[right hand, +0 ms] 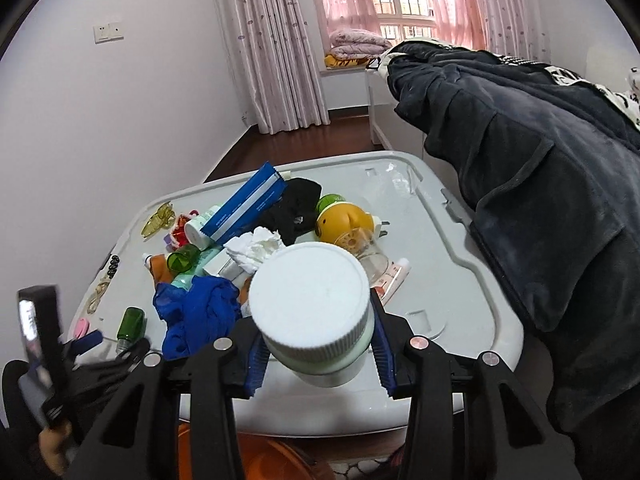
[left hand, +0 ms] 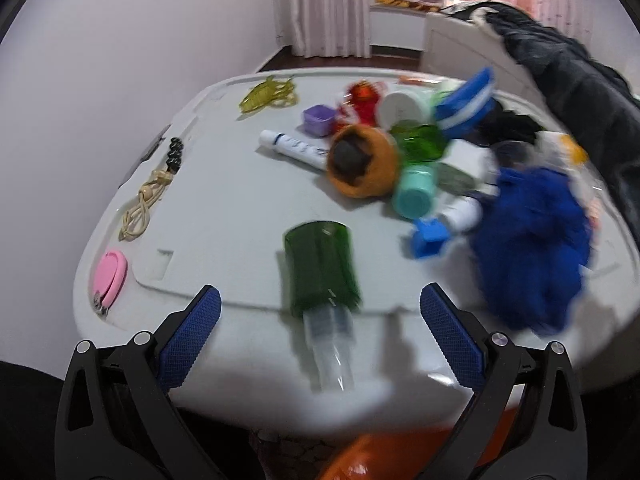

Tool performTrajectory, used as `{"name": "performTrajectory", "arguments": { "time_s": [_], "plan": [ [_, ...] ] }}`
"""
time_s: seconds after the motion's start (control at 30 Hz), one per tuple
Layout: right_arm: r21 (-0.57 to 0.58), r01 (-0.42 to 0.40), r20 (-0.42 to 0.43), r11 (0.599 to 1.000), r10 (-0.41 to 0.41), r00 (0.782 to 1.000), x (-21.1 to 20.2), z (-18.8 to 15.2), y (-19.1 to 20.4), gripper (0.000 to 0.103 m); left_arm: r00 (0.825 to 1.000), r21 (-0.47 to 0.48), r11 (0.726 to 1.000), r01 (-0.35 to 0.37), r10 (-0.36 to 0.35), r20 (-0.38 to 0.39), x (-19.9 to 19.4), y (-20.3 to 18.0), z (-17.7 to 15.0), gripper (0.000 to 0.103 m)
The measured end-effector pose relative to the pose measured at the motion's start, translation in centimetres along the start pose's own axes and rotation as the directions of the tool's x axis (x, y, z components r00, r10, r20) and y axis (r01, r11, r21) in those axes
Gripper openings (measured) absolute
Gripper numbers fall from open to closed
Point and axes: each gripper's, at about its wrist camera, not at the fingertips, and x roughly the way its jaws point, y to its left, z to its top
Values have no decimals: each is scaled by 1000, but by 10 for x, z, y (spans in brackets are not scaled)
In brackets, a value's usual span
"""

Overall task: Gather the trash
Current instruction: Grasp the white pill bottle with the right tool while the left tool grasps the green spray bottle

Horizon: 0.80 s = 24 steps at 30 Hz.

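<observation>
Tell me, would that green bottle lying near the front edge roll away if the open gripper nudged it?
Probably. The green bottle lies on its side on the smooth grey lid, so it may roll sideways. It looks like rigid plastic, likely light and stiff. Its clear cap reaches the front edge, so a push from the left gripper might tip it off.

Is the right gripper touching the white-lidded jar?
Touching. The right wrist view shows the right gripper with both blue pads pressed against the sides of the white-lidded jar, holding it above the grey bin lid.
</observation>
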Motion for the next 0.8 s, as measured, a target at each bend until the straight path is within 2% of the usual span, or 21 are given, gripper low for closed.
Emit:
{"name": "performTrajectory", "arguments": {
  "time_s": [0.03, 0.1, 0.13, 0.17, 0.2, 0.4, 0.5, 0.6, 0.7, 0.8],
  "plan": [
    [0, -1, 1, 1000, 1, 1000, 0, 0, 0, 43, 1000, -14, 1000, 3, -3, -21, 11, 3, 1, 95],
    [5, -6, 3, 1000, 6, 1000, 0, 0, -1, 43, 1000, -24, 1000, 6, -6, 11, 14, 7, 1, 91],
    [8, -8, 2, 1000, 8, 1000, 0, 0, -1, 43, 1000, -7, 1000, 22, -22, 19, 14, 6, 2, 79],
    [12, -10, -2, 1000, 10, 1000, 2, 0, 0, 43, 999, 9, 999, 35, -35, 34, 12, 5, 3, 46],
    [15, -9, -6, 1000, 9, 1000, 3, 0, 0, 43, 998, 23, 999, 43, -44, 39, 11, 3, 4, 38],
    [7, -7, -11, 1000, 7, 1000, 7, -2, 8, 42, 991, 38, 990, 136, -137, 5, 1, 3, 0, 37],
    [-40, 11, 13, 999, -10, 1000, 4, -3, 16, 41, 986, 37, 985, 166, -167, 27, -15, 4, 2, 37],
    [-61, -15, 12, 998, 16, 1000, 6, -2, 21, 11, 979, 49, 981, 188, -191, 75, -39, 6, 5, 37],
    [-42, 1, -23, 999, -2, 1000, 19, -2, 18, 10, 978, 81, 980, 179, -187, 94, -45, 3, 5, 37],
    [-14, 11, -47, 1000, -11, 999, 27, -1, 12, 10, 983, 76, 983, 165, -170, 73, -34, 0, 3, 37]
  ]
}}
